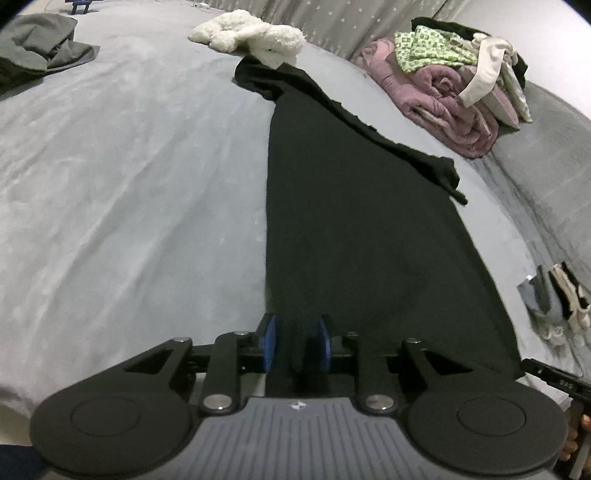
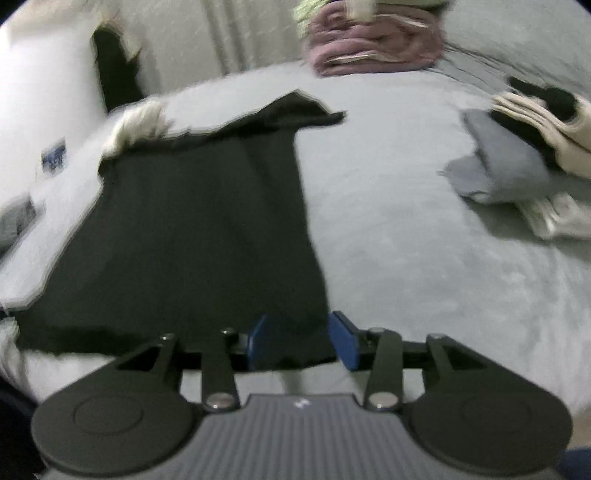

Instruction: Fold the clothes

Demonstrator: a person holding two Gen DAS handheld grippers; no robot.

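Left gripper (image 1: 296, 341): blue pads sit apart at the near hem of the black garment (image 1: 354, 236), a small bunch of fabric stands between them, but I can't tell if the pads actually press on it. Right gripper (image 2: 303, 341): its view is motion-blurred; pads are apart, wider than on the left, straddling the garment's near right corner, with the right pad visibly clear of the cloth, so I read it as not gripping. The black garment lies flat on the grey bedspread (image 1: 129, 184), a long folded strip running away from me. In the left view one sleeve lies diagonally across its far right part. Right of the garment, near its near end, is a small stack of folded pieces (image 2: 532, 147) in grey, black and cream. At the far end of the garment a fluffy white item (image 1: 251, 33) touches its top edge. Far right there's a pile of unfolded laundry (image 1: 454, 85): pink quilted piece below, green-patterned and cream items on top. Far left, well apart from everything, a crumpled grey-green garment (image 1: 37, 48) sits on the bed.
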